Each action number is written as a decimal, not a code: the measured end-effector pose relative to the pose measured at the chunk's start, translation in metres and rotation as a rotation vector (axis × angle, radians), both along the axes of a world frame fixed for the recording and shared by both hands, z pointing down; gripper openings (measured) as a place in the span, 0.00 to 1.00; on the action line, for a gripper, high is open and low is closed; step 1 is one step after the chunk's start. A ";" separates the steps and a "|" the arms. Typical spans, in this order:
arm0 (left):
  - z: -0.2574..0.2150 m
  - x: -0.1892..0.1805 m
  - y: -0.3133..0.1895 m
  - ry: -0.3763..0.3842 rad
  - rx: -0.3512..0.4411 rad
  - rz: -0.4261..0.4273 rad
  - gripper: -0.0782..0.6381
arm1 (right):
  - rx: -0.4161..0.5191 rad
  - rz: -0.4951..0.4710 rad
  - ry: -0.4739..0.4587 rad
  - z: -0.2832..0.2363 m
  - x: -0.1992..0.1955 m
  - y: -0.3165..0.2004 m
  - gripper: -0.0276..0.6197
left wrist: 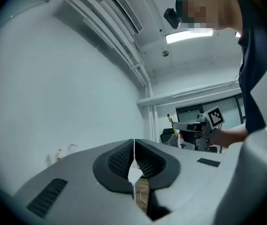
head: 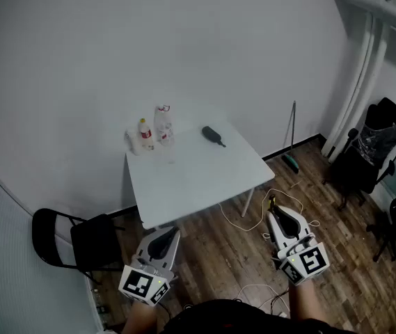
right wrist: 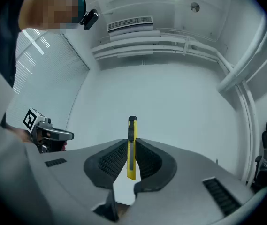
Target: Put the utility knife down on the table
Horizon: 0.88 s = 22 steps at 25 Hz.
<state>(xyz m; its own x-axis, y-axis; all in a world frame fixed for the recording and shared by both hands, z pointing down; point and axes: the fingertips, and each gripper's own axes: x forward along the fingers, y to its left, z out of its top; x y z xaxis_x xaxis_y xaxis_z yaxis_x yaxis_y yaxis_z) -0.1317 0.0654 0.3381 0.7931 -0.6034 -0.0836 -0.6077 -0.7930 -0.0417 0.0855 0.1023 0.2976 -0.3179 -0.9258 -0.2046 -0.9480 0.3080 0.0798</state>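
A yellow utility knife point(right wrist: 132, 144) with a black slider stands upright between the jaws of my right gripper point(right wrist: 131, 159), which is shut on it; in the head view only its small tip point(head: 272, 202) shows above that gripper point(head: 274, 211). My left gripper point(head: 172, 232) is shut with nothing between its pads point(left wrist: 134, 161). Both grippers hang over the wooden floor, on the near side of the white table point(head: 204, 179). Across the gap, the left gripper view shows the right gripper point(left wrist: 196, 125) and the knife point(left wrist: 171, 122).
On the table's far side stand two plastic bottles point(head: 144, 134) point(head: 163, 125) and a dark handled object point(head: 213, 135). A black folding chair point(head: 79, 242) is left of the table. White cables point(head: 253, 218) lie on the floor. Office chairs point(head: 371, 152) stand at the right.
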 end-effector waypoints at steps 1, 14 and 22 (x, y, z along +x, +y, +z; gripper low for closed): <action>0.001 -0.001 0.001 0.001 0.000 0.000 0.15 | 0.000 -0.001 0.001 0.001 -0.001 0.000 0.14; 0.005 -0.007 0.005 0.004 -0.016 -0.008 0.15 | -0.002 -0.022 -0.018 0.002 -0.007 0.004 0.14; 0.003 0.009 0.009 -0.003 -0.021 -0.021 0.15 | 0.001 -0.021 -0.038 0.001 0.011 0.009 0.14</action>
<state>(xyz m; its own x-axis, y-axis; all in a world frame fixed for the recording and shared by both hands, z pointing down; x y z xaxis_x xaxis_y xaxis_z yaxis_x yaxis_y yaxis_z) -0.1223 0.0743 0.3414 0.7806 -0.6214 -0.0681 -0.6240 -0.7809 -0.0274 0.0969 0.1114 0.2982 -0.3293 -0.9188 -0.2177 -0.9437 0.3278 0.0441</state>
